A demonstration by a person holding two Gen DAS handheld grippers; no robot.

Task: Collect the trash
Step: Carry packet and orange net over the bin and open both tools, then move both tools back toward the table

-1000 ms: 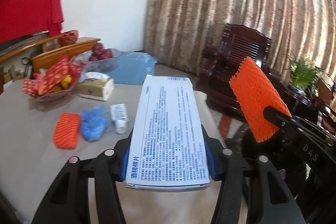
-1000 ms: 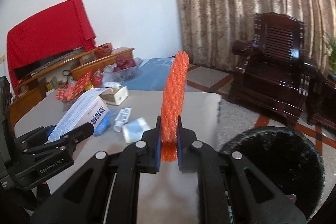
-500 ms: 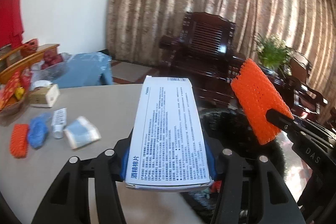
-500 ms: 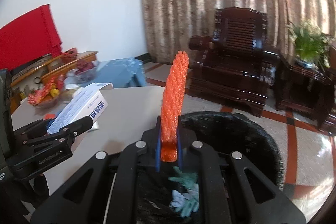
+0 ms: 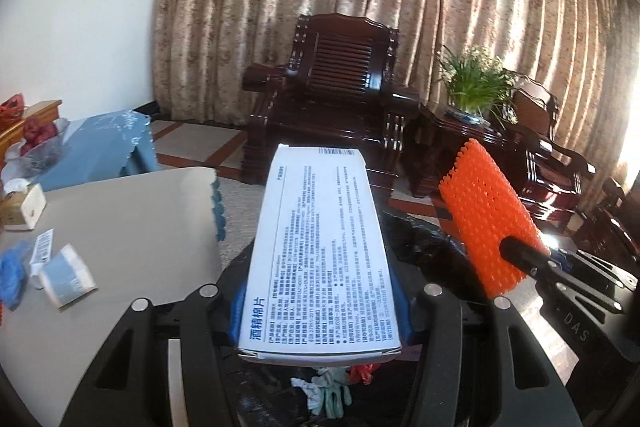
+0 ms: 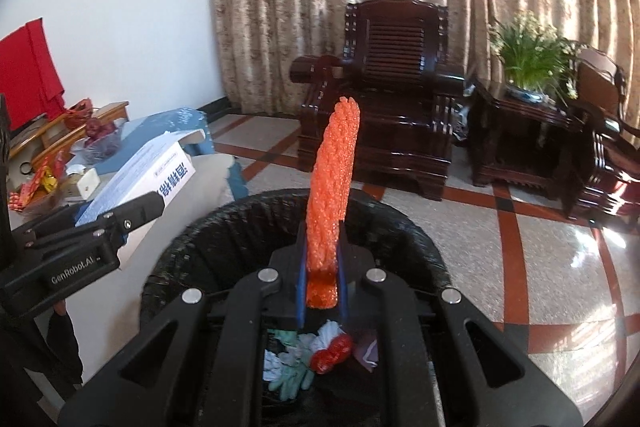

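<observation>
My left gripper [image 5: 320, 311] is shut on a long white carton [image 5: 320, 251] printed with black text, held over the black-lined trash bin [image 5: 424, 247]. My right gripper [image 6: 322, 275] is shut on an orange foam net sleeve [image 6: 334, 187] that stands upright above the same trash bin [image 6: 224, 227]. Gloves and a red scrap [image 6: 332, 351] lie inside the bin. In the left wrist view the orange sleeve [image 5: 486, 215] and the right gripper appear at the right. In the right wrist view the carton [image 6: 148, 171] shows at the left.
The beige table [image 5: 120, 211] at the left carries a blue glove [image 5: 12, 275], a small tube [image 5: 42, 251], a blue-white packet [image 5: 66, 275] and a tissue box [image 5: 24, 207]. A dark wooden armchair [image 6: 396, 83], a side table with a plant [image 6: 532, 59] and curtains stand behind.
Both grippers have swung from over the table to over the bin, each keeping its hold. The bin's inside has come into view beneath them.
</observation>
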